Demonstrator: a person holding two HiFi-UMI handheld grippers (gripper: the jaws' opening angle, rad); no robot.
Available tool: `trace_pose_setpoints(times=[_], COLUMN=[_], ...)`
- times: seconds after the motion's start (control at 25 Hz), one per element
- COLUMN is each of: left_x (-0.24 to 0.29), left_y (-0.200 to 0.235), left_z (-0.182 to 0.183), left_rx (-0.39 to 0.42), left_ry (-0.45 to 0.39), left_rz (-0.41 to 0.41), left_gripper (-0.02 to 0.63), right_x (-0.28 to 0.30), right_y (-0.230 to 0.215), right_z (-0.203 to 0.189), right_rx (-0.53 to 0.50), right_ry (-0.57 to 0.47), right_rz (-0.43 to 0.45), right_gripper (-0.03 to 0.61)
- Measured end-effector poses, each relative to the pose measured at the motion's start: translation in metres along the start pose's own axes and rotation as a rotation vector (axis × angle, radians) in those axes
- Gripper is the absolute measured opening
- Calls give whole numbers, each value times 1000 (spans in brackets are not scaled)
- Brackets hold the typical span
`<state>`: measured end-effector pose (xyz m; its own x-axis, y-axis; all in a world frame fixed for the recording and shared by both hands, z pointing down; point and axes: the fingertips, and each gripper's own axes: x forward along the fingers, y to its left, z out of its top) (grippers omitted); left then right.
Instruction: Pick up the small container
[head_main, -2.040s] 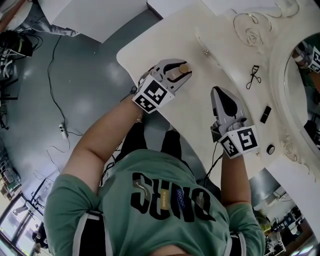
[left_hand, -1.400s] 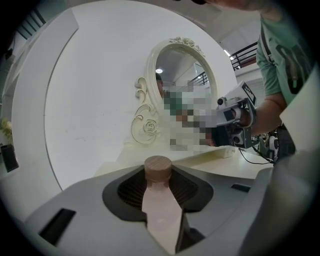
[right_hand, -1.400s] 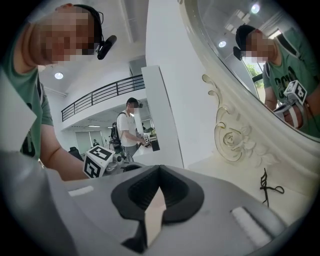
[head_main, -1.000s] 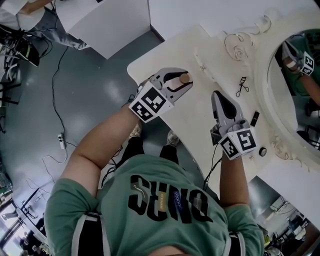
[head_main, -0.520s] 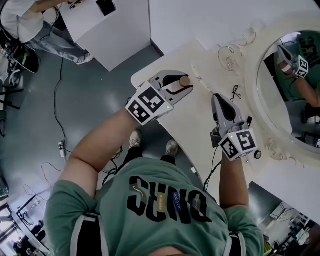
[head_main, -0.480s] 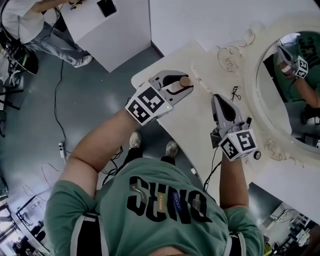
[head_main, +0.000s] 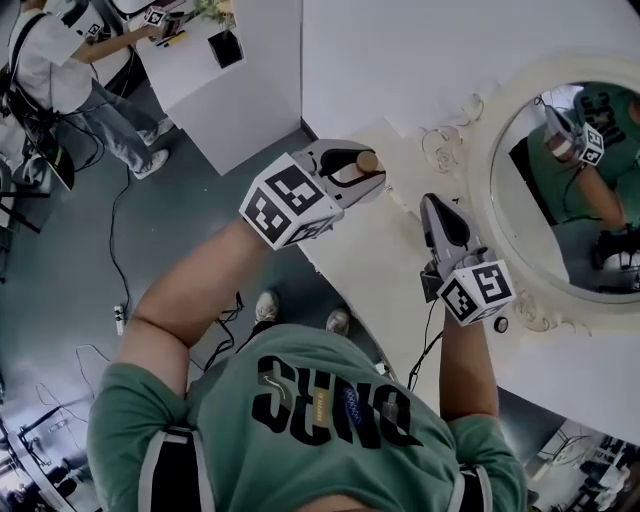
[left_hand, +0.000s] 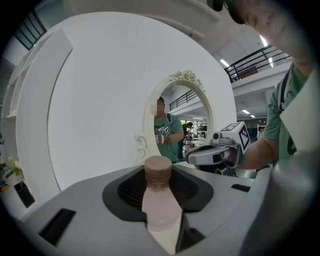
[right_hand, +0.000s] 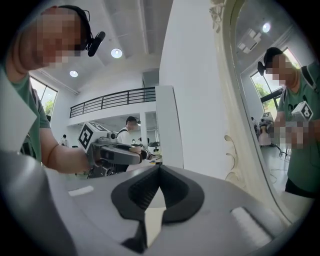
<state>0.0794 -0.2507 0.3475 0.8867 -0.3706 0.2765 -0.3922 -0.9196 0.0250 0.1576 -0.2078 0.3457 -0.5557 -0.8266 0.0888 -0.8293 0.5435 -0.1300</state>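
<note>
- Left hand-held gripper (head_main: 376, 166) is clenched on the small container (head_main: 367, 160) at upper centre of the head view. The left gripper view shows the pads on its pink body, brown cap poking out past them.
- Container is over the surface (head_main: 390, 240), near its left edge.
- Right hand-held gripper (head_main: 433, 206) has jaws pressed together with nothing in them. It is centre-right over the surface, well apart from the left one, with bare surface between them.
- Surface edge runs diagonally from upper centre to lower centre, with open floor (head_main: 60, 270) left of it.
- White cabinet (head_main: 250, 70) is at upper left, near the surface's corner.
- Mirror (head_main: 570, 190) frame is close on the right gripper's right.
- Versus half a second ago:
  - same grip on the container
  - left marker cube looks larger and sits further left
  - mirror fills more of the right
  - small dark tool near the mirror is out of view
</note>
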Motion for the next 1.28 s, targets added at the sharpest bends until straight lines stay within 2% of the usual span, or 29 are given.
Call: trace_pose_setpoints(times=[0.28,0.52,1.28], left_x=[-22,-41,-92], left_y=[8,14,19], left_z=[52,92,191], left_rx=[3,41,93], left_ry=[-12,-8,-15], left_rz=[16,32,45], left_gripper=[138,138,138], right_x=[6,10,13], right_y=[8,15,44], right_z=[47,82,182], right_rx=[-48,-85,-172], right_ry=[-37,-68,-152], right_rz=[22,35,79], right_gripper=[11,11,11])
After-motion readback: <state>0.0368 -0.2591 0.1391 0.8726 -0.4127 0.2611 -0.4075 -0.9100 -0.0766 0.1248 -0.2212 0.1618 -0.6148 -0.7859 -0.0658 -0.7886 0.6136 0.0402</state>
